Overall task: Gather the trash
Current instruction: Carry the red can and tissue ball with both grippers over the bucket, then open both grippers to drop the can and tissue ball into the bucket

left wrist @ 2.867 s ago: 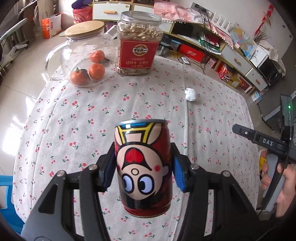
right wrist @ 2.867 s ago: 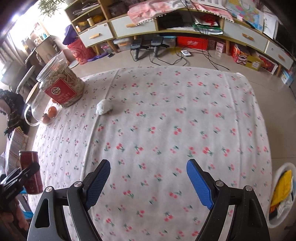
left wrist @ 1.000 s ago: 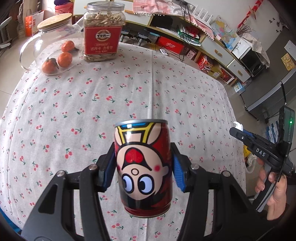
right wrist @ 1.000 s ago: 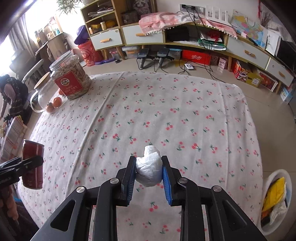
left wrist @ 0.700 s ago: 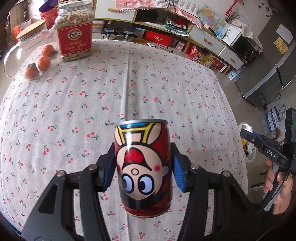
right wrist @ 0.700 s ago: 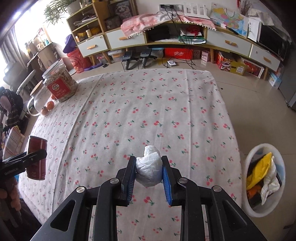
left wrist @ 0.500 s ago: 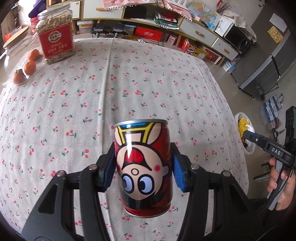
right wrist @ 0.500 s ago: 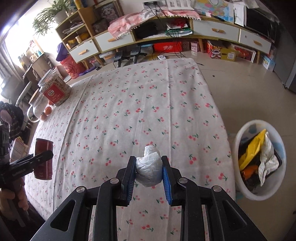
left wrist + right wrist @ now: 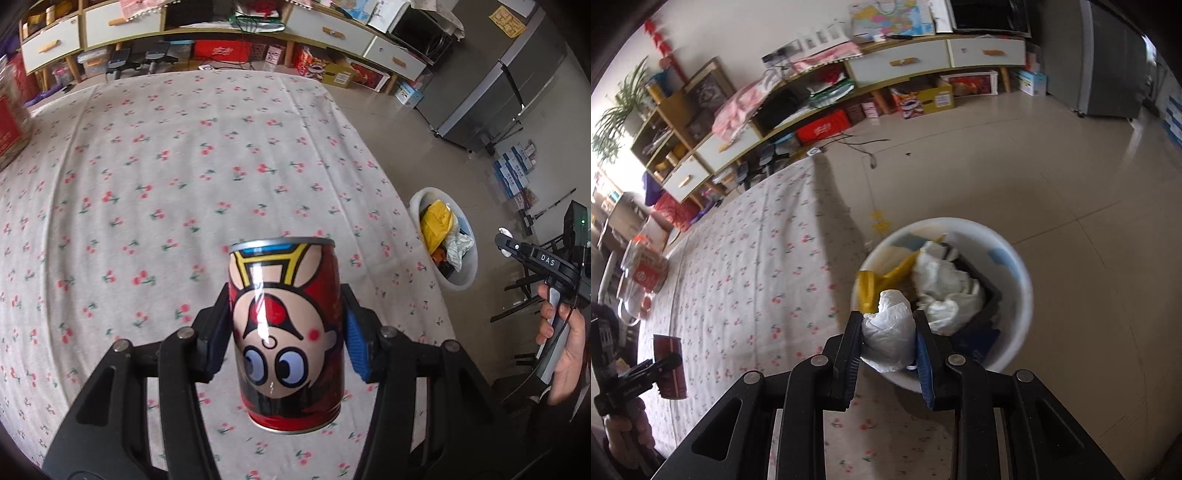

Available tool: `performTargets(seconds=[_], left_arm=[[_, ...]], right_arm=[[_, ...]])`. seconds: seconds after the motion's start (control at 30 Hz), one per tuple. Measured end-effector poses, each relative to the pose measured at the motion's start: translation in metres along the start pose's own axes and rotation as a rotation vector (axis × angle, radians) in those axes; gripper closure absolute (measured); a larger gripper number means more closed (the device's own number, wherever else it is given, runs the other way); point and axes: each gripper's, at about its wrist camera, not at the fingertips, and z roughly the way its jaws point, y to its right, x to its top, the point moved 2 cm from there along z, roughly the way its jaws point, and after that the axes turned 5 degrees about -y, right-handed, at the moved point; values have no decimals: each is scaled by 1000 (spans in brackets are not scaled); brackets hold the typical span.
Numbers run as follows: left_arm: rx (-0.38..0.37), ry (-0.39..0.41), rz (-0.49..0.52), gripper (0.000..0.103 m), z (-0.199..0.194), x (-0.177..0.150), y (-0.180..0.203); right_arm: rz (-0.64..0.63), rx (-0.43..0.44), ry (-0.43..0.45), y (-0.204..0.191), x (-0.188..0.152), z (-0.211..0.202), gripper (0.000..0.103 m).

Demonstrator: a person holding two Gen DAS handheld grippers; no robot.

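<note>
My left gripper (image 9: 284, 339) is shut on a red drink can (image 9: 286, 332) with a cartoon face, held upside down above the cherry-print tablecloth (image 9: 166, 166). My right gripper (image 9: 888, 338) is shut on a crumpled white paper wad (image 9: 890, 328), held above the near rim of the white trash bin (image 9: 1021, 314) on the floor beside the table. The bin (image 9: 417, 206) also shows in the left wrist view, right of the table edge. The can (image 9: 669, 365) and left gripper show at the lower left of the right wrist view.
The bin holds yellow plastic (image 9: 886, 277) and white crumpled paper (image 9: 945, 291). A nut jar (image 9: 646, 266) and a glass jug stand at the table's far end. Low cabinets (image 9: 905, 62) line the wall. A grey fridge (image 9: 498, 85) stands at the right.
My right gripper has swung with the paper wad from over the table to over the trash bin. My left gripper has carried the can toward the table's right side, nearer the bin.
</note>
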Motion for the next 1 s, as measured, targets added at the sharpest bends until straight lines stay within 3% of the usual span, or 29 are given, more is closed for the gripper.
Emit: performTargets(seconds=[0.17,0.53,0.7,1.0], left_arm=[[-66,-19,82,48,21,21,61],[-183,-56,286,48,71,53,193],[-157,-62,342,48,104,62,213],[-101,-85,297,47,138,71,205]], right_arm=[[94,9,-45,41,-4,14,76],[140,31,-51,67,-9,14,76],[177,39,-59,80,-9,16,76],[204,53,-56,85,-6,16,75]])
